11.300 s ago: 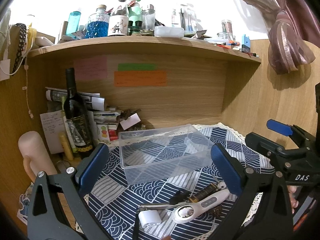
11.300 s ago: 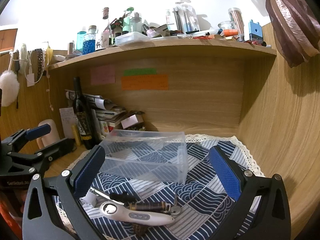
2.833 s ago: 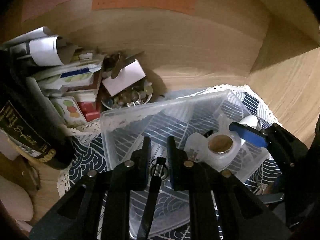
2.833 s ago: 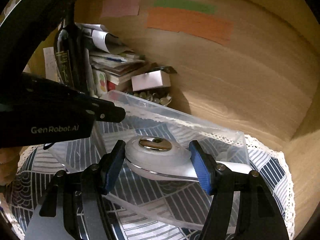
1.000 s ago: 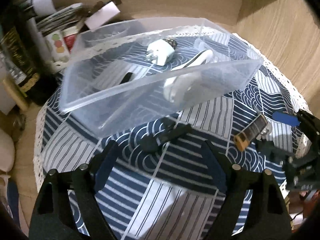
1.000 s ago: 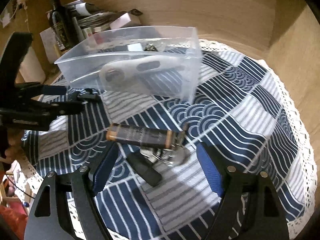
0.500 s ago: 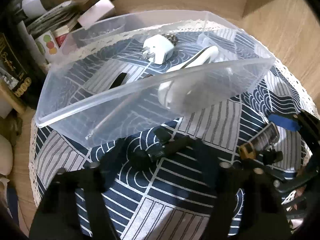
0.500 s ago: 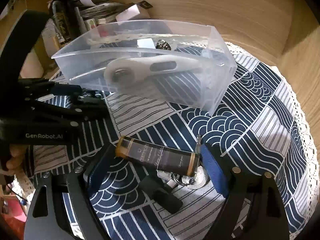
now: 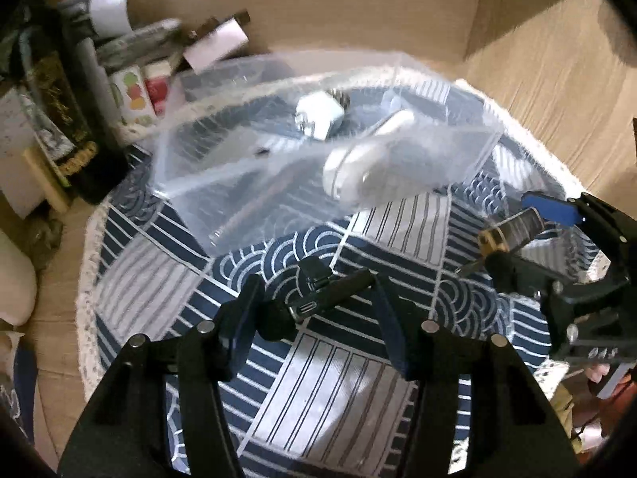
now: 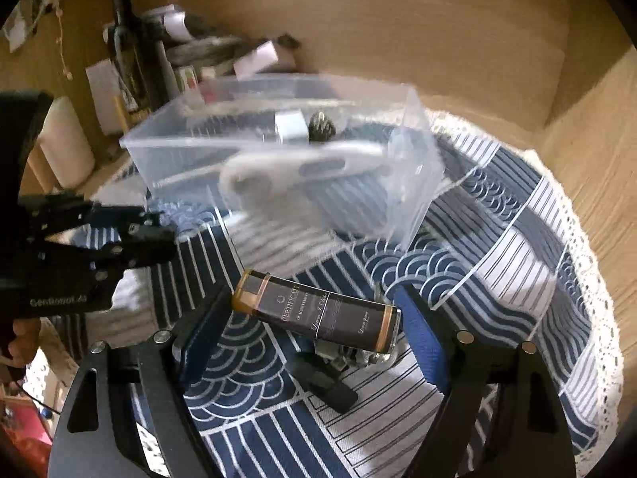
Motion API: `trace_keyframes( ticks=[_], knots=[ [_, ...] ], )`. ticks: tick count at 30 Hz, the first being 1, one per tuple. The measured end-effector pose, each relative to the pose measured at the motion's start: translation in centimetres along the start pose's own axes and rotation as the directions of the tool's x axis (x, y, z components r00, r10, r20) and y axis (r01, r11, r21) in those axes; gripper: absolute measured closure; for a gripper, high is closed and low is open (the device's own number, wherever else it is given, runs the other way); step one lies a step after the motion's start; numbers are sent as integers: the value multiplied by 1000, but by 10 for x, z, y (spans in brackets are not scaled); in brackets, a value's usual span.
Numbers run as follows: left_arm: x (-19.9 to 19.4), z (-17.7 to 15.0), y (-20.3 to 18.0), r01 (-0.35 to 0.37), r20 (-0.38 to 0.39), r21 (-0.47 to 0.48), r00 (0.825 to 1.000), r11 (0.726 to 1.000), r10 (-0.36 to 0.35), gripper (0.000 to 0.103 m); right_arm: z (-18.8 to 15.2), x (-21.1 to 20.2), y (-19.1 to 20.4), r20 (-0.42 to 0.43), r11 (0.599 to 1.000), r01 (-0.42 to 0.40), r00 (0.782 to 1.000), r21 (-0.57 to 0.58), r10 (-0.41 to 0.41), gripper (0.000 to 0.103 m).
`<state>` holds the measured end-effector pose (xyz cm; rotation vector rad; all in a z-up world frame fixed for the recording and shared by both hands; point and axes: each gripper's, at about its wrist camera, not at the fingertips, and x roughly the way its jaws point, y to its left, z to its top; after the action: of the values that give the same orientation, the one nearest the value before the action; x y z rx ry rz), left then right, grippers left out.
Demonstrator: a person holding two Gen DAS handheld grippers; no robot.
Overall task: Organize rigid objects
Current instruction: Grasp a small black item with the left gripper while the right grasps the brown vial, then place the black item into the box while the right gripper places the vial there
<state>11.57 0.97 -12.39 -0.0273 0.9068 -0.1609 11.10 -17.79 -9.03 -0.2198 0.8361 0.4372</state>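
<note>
A clear plastic bin [image 9: 469, 159] [image 10: 418, 199] sits on the blue patterned cloth and holds a white handled tool [image 9: 358, 167] [image 10: 278, 167] and a white plug [image 9: 320, 115] [image 10: 290, 125]. My left gripper [image 9: 314, 306] is open, its fingers on either side of a black USB device [image 9: 322, 298] on the cloth. My right gripper [image 10: 314, 318] is open, straddling a dark tube with gold ends [image 10: 318, 312] [image 9: 513, 229]; a small black piece [image 10: 322, 384] and keys lie under it.
A dark wine bottle [image 10: 127, 51] [image 9: 67, 119], stacked papers and small boxes [image 9: 139, 91] stand at the back left against the wooden wall. The lace-edged cloth [image 10: 537, 271] covers the desk; a wooden side wall [image 10: 589, 119] rises on the right.
Both grippers have moved down and closer to the cloth. The left now flanks the black USB device; the right now flanks the dark tube. Both stay open.
</note>
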Motion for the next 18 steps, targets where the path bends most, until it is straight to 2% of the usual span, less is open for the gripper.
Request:
trace_keyframes(
  ticks=[6, 12, 18],
  knots=[
    [-41, 14, 7, -7, 128, -8, 992, 1000, 8, 48, 24, -23, -2, 97, 1000, 15, 995, 7, -16, 21],
    [-66, 40, 18, -18, 242, -43, 970, 999, 28, 48, 52, -35, -9, 184, 999, 25, 982, 27, -29, 21],
    [-69, 60, 27, -20, 278, -74, 960, 997, 40, 48, 78, -32, -10, 238, 1000, 19, 971, 25, -24, 21]
  ],
)
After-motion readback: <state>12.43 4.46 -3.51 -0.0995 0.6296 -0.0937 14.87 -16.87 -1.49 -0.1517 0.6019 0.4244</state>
